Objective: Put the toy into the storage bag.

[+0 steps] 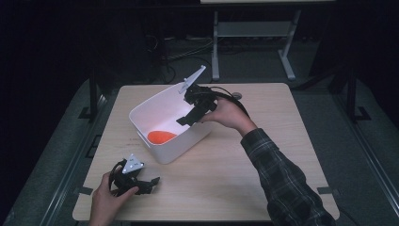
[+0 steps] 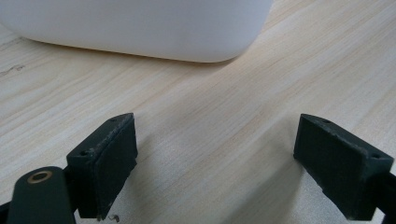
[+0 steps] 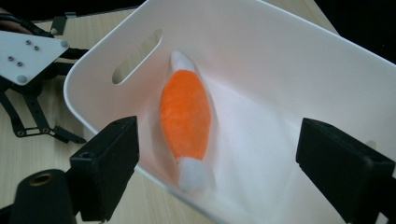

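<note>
A white plastic bin (image 1: 181, 141) stands near the middle of the wooden table. At its bottom lies an orange and white soft toy (image 1: 161, 136), long and fish-like (image 3: 185, 116). My right gripper (image 1: 189, 117) hangs over the bin's far right rim, pointing down into it, jaws open with nothing between them (image 3: 217, 158). My left gripper (image 1: 151, 182) rests on the table near the front left edge, open and empty (image 2: 215, 158), facing the bin's outer wall (image 2: 140, 28).
The bin wall has a slot handle (image 3: 136, 56). The table (image 1: 263, 165) has bare wood to the right and front of the bin. Beyond the far edge stand a dark floor and a metal frame (image 1: 254, 33).
</note>
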Motion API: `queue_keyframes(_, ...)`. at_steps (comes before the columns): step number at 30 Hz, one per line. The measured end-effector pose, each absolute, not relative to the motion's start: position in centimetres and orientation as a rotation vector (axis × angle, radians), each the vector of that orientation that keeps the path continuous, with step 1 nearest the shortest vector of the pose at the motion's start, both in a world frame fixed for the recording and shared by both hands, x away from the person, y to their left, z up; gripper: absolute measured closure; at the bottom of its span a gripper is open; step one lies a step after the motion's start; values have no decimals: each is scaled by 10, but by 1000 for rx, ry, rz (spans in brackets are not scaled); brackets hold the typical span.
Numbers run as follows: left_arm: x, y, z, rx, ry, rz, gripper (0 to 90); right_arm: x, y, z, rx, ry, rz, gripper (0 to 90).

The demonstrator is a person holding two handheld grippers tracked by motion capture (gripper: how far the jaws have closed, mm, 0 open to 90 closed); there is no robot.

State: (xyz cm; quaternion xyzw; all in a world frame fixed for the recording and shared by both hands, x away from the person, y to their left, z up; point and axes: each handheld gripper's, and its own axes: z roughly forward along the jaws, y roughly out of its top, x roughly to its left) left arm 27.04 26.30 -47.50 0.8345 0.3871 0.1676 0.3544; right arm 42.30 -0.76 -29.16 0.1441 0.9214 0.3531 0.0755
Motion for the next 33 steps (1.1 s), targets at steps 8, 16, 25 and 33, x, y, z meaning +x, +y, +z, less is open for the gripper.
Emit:
queue_keyframes(8, 270, 263, -475, 2154, 1001, 434, 125, 412, -31, -294, 472, 2727, 1074, 129)
queue_keyframes(16, 270, 263, -475, 2155, 1001, 436, 125, 401, -60, -307, 531, 2693, 1123, 129)
queue_keyframes(25, 270, 263, -475, 2155, 1001, 436, 125, 391, -87, -326, 603, 2664, 1164, 129)
queue_keyframes(33, 270, 263, -475, 2159, 999, 436, 125, 381, -104, -350, 671, 2641, 1166, 129)
